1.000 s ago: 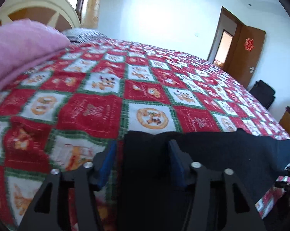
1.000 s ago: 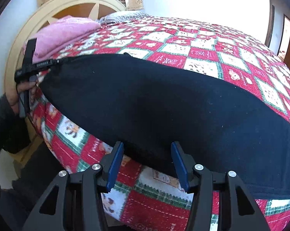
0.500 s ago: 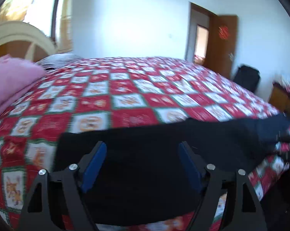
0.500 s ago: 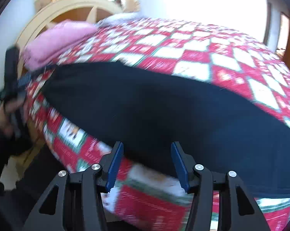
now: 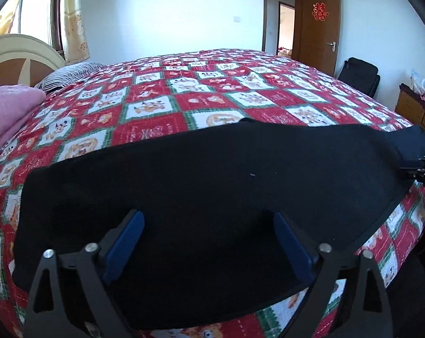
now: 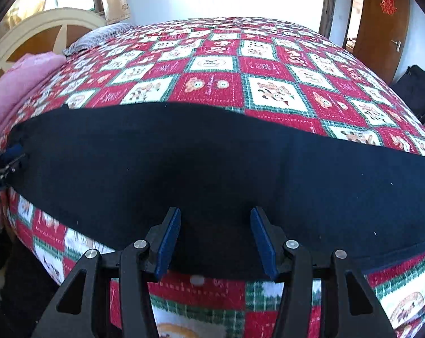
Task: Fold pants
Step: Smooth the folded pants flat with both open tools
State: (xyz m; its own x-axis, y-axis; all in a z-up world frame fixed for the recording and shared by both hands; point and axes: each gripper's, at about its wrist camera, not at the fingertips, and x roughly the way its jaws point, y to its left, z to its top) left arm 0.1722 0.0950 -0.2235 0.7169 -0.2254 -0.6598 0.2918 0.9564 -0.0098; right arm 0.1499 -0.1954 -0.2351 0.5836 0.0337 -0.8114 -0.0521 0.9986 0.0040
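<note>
While the black pants [image 5: 212, 186] lie spread flat along the near edge of the bed [image 5: 201, 104], their cloth runs as a long dark band from left to right across both wrist views, and the near hem hangs slightly over the bed's side. Seen from the right wrist, the pants [image 6: 212, 155] fill the middle of the picture, with their far edge bowing gently against the quilt.

The left gripper [image 5: 207, 242] hovers above the left part of the pants with its blue-padded fingers [image 5: 125, 242] set wide apart; nothing sits between them, and whether they touch the cloth cannot be told. The right gripper [image 6: 215, 236] is over the near hem further right, its fingers [image 6: 170, 239] also apart, at a narrower spread, and gripping nothing. At the far right of the left wrist view, the tip of the right gripper shows beside one end of the pants; at the far left of the right wrist view, part of the left gripper appears at the other end.

Under the pants lies a red, white and green patchwork quilt [image 6: 240, 64] covering the bed. A pink blanket [image 5: 6, 112] rests at the left, near the cream headboard [image 6: 43, 28]. Beyond the bed, a brown door [image 5: 319, 25] stands open at the far right, with a black bag [image 5: 359, 73] below it.
</note>
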